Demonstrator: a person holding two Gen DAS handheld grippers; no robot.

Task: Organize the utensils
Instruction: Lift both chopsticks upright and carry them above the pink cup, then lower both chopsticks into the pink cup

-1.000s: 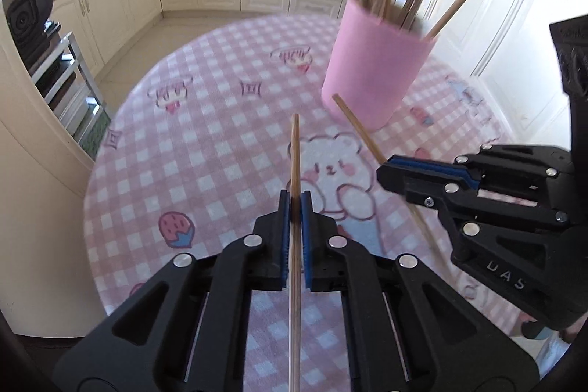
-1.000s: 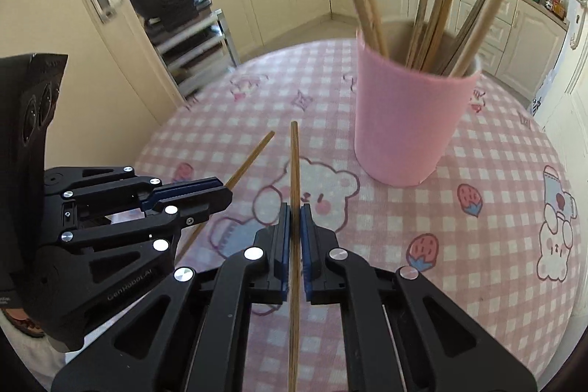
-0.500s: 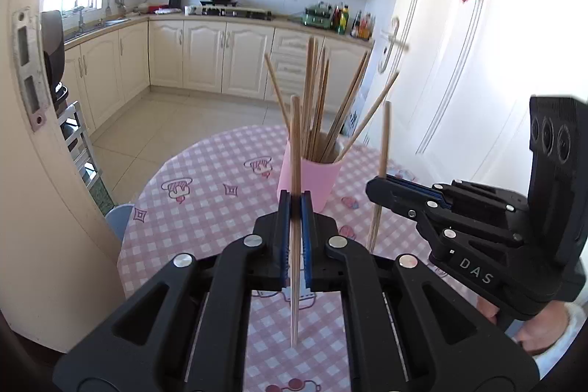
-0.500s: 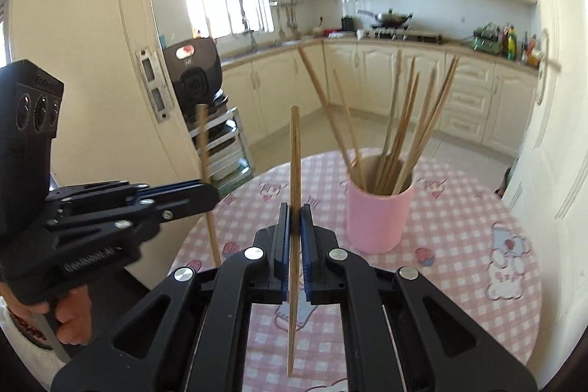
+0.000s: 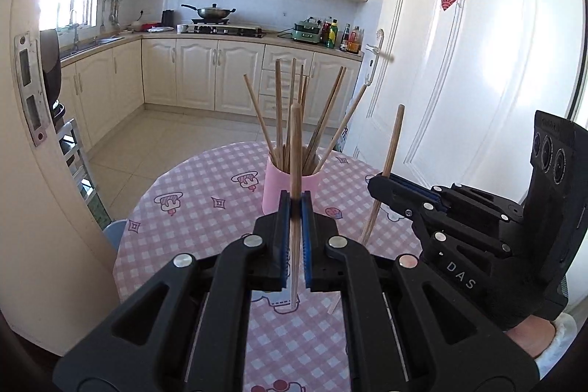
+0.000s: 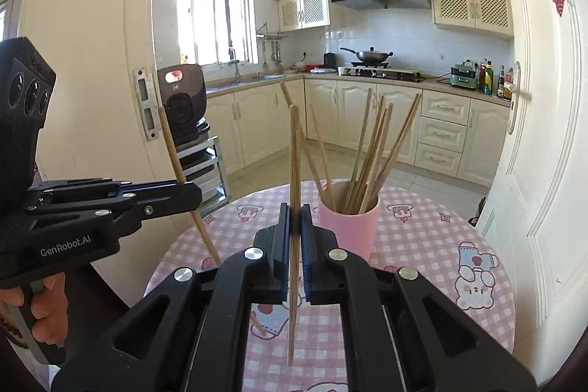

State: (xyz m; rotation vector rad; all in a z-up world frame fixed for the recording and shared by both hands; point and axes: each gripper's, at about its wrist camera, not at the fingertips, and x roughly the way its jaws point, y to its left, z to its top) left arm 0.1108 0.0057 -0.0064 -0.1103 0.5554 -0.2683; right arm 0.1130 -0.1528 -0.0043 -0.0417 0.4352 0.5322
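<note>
A pink cup [image 5: 273, 188] [image 6: 349, 226] holding several wooden chopsticks stands on the pink checked table [image 5: 205, 223] [image 6: 433, 245]. My left gripper [image 5: 295, 204] is shut on a wooden chopstick [image 5: 295, 149], held upright in the air short of the cup. My right gripper [image 6: 294, 215] is shut on another chopstick [image 6: 294, 157], also upright above the table. In the left wrist view the right gripper [image 5: 378, 182] shows at the right with its chopstick [image 5: 389, 153]. In the right wrist view the left gripper [image 6: 191, 190] shows at the left with its chopstick [image 6: 172, 149].
The round table stands by a white door [image 5: 477, 79] on the right and a cream wall corner [image 5: 22, 135] on the left. Kitchen cabinets [image 6: 367, 120] and a stove with a wok [image 6: 369, 56] are far behind. A dark appliance [image 6: 182, 105] sits on a rack.
Both grippers have risen from low over the table and tipped level, so both chopsticks now stand upright and the cup looks farther and lower. Both grips are unchanged.
</note>
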